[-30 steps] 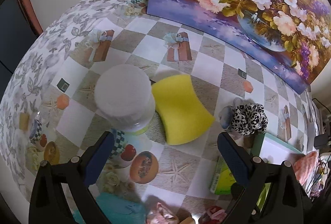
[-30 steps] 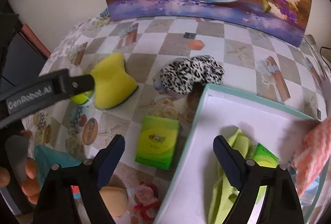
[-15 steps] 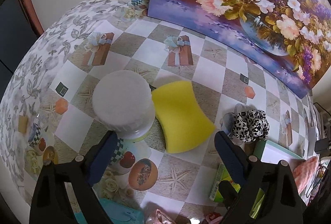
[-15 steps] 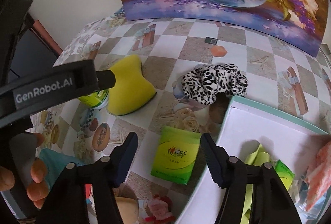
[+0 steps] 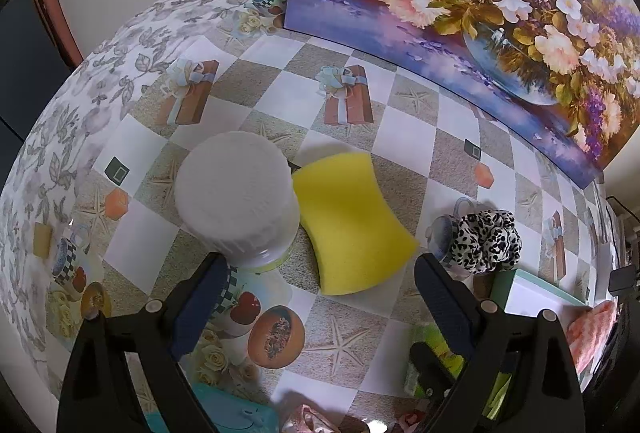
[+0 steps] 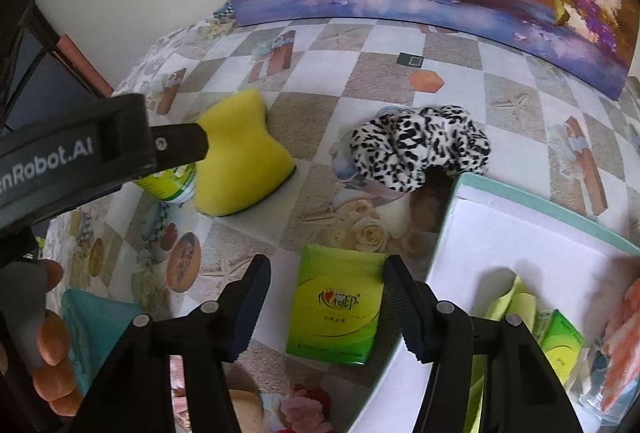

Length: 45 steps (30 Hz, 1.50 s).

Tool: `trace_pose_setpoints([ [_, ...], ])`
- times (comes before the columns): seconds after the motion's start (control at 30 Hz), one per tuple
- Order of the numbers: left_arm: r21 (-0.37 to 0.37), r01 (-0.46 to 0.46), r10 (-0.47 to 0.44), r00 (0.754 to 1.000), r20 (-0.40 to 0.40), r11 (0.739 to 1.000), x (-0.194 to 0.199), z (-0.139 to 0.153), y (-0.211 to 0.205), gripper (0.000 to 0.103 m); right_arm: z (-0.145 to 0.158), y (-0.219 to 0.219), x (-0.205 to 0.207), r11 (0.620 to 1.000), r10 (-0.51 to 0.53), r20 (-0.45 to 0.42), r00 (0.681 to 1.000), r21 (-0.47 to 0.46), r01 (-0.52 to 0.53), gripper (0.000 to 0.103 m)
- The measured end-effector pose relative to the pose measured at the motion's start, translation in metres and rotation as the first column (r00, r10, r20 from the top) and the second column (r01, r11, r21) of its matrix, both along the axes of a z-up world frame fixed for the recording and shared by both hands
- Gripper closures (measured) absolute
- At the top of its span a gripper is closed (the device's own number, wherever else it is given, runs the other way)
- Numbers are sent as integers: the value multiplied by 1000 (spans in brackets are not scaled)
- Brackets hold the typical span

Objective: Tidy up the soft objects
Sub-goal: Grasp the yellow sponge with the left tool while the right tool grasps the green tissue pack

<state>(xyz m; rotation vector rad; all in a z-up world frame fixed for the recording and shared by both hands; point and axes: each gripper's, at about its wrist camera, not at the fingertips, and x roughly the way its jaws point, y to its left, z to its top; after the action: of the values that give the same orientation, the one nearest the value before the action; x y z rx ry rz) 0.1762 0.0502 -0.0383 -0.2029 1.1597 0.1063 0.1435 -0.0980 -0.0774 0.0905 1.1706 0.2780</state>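
Both tongs are open; right tongs (image 6: 324, 303) straddle the green pack (image 6: 336, 309), long axis pointing ahead; left tongs (image 5: 316, 297) face the sponge (image 5: 348, 221).

Table (image 5: 404, 137) w/ checkered printed cloth carries everything. Near centre of left view: white-lidded jar (image 5: 236, 199), yellow sponge (image 5: 348, 225) touching it at 3 o'clock. Leopard scrunchie (image 5: 486, 241) further toward 3, apart from sponge. Just beside scrunchie at 5 o'clock: teal-rimmed tray (image 6: 532, 229). In right view, green tissue pack (image 6: 336, 307) lies flat at 6 o'clock, just beside tray's left edge. Teal item (image 6: 96, 329) at 8 o'clock, only partly seen. Floral painting (image 5: 480, 1) stands along table's 12–2 o'clock edge.
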Motion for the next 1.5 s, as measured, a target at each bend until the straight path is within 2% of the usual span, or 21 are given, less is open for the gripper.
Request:
trace_pose_setpoints([
  [0.1, 3, -2, 2, 1000, 0, 1000, 0, 1, 0, 8, 0, 0, 0, 999, 7, -10, 1000, 46, -7, 43],
  [0.2, 12, 2, -2, 1000, -3, 1000, 0, 0, -1, 8, -2, 1, 1, 1000, 2, -15, 1000, 13, -2, 44],
  [0.3, 12, 5, -5, 1000, -7, 1000, 1, -1, -2, 8, -5, 3, 0, 1000, 11, -32, 999, -25, -11, 51],
  [0.63, 14, 10, -10, 1000, -9, 1000, 1, -3, -3, 8, -13, 11, -2, 996, 41, -54, 998, -76, -45, 53],
  [0.97, 1, 4, -4, 1000, -6, 1000, 3, -5, -4, 8, 22, -9, -6, 999, -4, 28, 1000, -35, 5, 53],
  [1.03, -19, -9, 9, 1000, -6, 1000, 3, -5, -2, 11, 29, -15, -7, 999, -21, 42, 999, -29, 22, 53],
  [1.1, -20, -14, 14, 1000, -4, 1000, 5, -5, -1, 18, 37, -26, -9, 999, -45, 53, 998, -22, 46, 53],
  [1.17, -14, -7, 7, 1000, -9, 1000, 7, -6, -4, 20, 43, -36, -11, 998, -67, 65, 996, -10, 68, 53],
  [1.37, -19, 9, -9, 1000, -15, 1000, 12, -15, -15, 24, 50, -54, -10, 993, -118, 79, 990, 0, 118, 53],
  [1.5, 24, 28, -28, 999, -23, 999, 15, -22, -24, 25, 50, -61, -9, 992, -130, 77, 989, 7, 130, 53],
])
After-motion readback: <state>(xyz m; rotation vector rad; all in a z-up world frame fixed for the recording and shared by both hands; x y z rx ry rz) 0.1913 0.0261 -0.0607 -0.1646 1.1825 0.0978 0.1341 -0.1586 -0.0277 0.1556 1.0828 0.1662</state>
